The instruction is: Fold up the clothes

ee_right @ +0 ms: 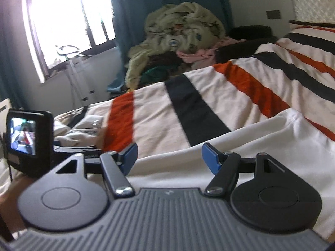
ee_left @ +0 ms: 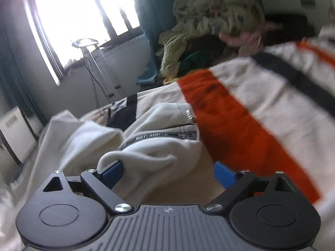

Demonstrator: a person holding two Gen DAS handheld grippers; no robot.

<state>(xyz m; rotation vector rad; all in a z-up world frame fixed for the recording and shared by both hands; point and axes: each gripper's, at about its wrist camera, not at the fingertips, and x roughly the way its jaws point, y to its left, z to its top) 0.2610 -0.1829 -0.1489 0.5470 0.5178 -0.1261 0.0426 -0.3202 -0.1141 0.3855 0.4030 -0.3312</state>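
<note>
A cream-white garment with a printed black band and a metal zip pull lies rumpled on the striped bed cover. My left gripper is open, its blue fingers spread around a fold of that garment. In the right wrist view my right gripper is open and empty, low over a smooth white stretch of the garment. The left gripper's camera unit shows at the left there.
The cover has orange and black stripes on white. A heap of pale green and pink laundry sits at the far side of the bed. A bright window, teal curtains and a white stand lie beyond.
</note>
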